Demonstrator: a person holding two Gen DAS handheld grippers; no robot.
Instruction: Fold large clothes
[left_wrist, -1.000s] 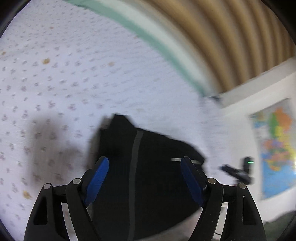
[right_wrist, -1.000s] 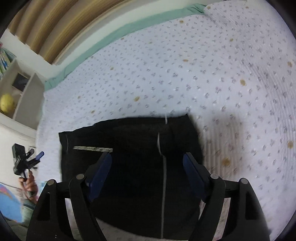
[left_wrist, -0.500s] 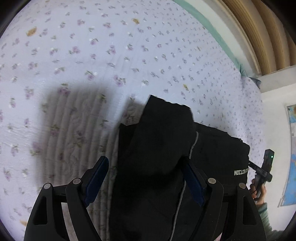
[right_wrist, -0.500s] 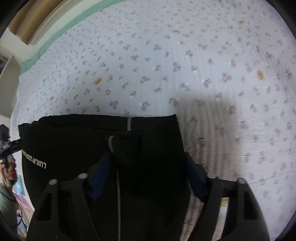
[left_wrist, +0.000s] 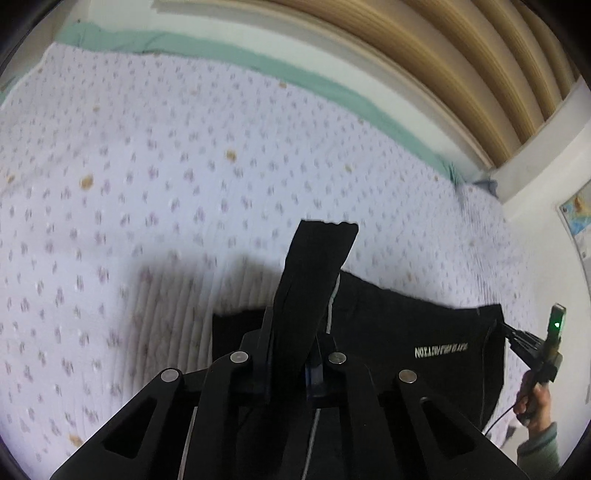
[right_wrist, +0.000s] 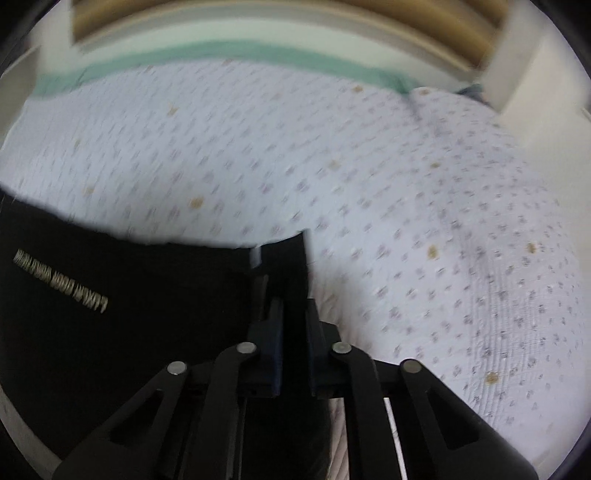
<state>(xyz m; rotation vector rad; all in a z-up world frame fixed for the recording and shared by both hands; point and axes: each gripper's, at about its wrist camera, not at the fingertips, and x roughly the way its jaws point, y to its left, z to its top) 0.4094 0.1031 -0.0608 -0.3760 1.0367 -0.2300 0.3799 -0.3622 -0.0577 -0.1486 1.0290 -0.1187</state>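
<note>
With both the left gripper (left_wrist: 291, 354) and right gripper (right_wrist: 291, 332) clamped on corners of the black garment (left_wrist: 424, 332) lying part-folded on the floral bedspread (left_wrist: 147, 184), another fold probably left.

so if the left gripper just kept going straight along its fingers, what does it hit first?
The left gripper is already shut on a fold of the black garment. Straight ahead, that raised cloth comes first, then probably the floral bedspread behind it; depth is hard to judge.
</note>
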